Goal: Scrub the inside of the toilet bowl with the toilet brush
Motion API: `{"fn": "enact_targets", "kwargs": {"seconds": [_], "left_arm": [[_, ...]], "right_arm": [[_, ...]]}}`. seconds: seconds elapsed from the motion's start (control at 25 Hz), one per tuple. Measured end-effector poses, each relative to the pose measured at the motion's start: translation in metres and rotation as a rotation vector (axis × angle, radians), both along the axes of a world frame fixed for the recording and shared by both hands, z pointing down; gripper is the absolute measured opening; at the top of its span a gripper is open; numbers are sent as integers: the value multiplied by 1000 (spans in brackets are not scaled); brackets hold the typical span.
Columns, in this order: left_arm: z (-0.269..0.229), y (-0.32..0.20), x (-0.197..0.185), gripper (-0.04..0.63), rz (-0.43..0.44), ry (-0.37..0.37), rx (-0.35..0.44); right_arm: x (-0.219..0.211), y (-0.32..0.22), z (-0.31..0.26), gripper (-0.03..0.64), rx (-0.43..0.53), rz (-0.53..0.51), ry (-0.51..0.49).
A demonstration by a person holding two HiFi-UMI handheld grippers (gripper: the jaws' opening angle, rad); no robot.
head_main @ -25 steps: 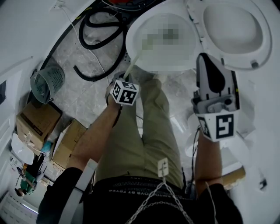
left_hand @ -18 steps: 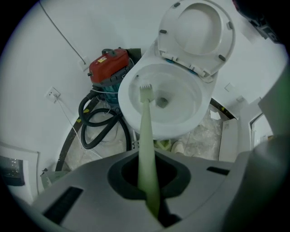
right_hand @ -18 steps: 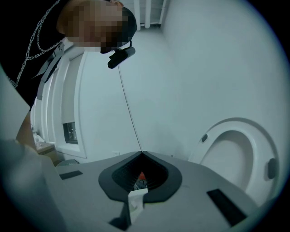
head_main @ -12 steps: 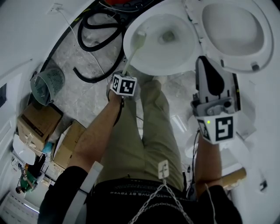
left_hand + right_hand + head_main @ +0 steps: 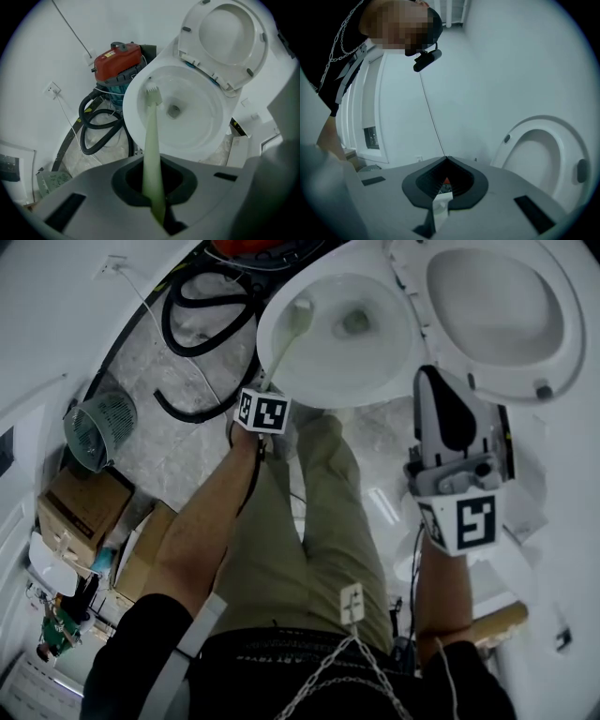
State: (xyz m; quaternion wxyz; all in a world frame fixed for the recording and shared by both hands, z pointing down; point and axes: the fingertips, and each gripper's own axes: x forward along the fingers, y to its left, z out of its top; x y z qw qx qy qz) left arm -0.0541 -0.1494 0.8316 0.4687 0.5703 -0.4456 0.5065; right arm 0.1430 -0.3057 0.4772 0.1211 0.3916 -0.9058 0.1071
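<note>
Far to the left of the left gripper's jaws, a mesh basket (image 5: 101, 426) lies tipped on the marbled floor (image 5: 178, 460), with cardboard boxes (image 5: 86, 505) just below it in the head view. Nearer the jaws, still on their left, a black hose (image 5: 199, 317) coils on the floor in front of a red vacuum (image 5: 117, 60) that stands against the white wall.

The left gripper (image 5: 152, 185) has its jaws pinched on the pale green handle of the toilet brush (image 5: 151, 136). The handle runs straight out ahead of the jaws and over the rim of the toilet bowl (image 5: 201, 140). The brush head lies against the bowl's inner wall just under the rim, ahead of the jaws and to the left of the drain hole (image 5: 174, 111). Beyond the bowl, ahead and to the right of these jaws, the seat and lid (image 5: 225, 37) stand raised.

The right gripper (image 5: 446, 159) is held well apart, to the right of the bowl and off it. Its jaws are pressed together with nothing between them. They point at the white wall, and the raised seat and lid show to the right of their tips.
</note>
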Motion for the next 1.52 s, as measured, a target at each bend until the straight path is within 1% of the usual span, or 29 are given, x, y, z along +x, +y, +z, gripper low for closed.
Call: {"fn": "enact_targets", "kwargs": {"seconds": [0.12, 0.28, 0.4, 0.6, 0.76, 0.92, 1.2, 1.32, 1.4, 1.52], "left_arm": [[1, -15, 2, 0, 3, 2, 9], [2, -35, 7, 0, 12, 3, 26], [3, -47, 15, 0, 2, 18, 26], [8, -65, 29, 0, 17, 19, 35], [11, -79, 37, 0, 72, 1, 54], [13, -96, 49, 0, 118, -2, 73], [17, -100, 66, 1, 137, 29, 84], [19, -103, 73, 0, 190, 13, 98], [18, -107, 82, 0, 233, 4, 107], [17, -108, 94, 0, 273, 9, 110]], "right_arm": [[1, -4, 0, 3, -26, 16, -9], [9, -8, -3, 3, 0, 11, -3], [12, -12, -4, 3, -31, 39, -17], [23, -11, 0, 3, -15, 25, 3], [20, -12, -2, 3, -47, 50, -24], [25, -14, -1, 3, -40, 59, -30], [35, -8, 0, 3, -31, 60, -18], [41, -5, 1, 3, -5, 47, -5], [44, -3, 2, 3, -3, 51, -5], [45, 0, 2, 3, -5, 57, -16]]}}
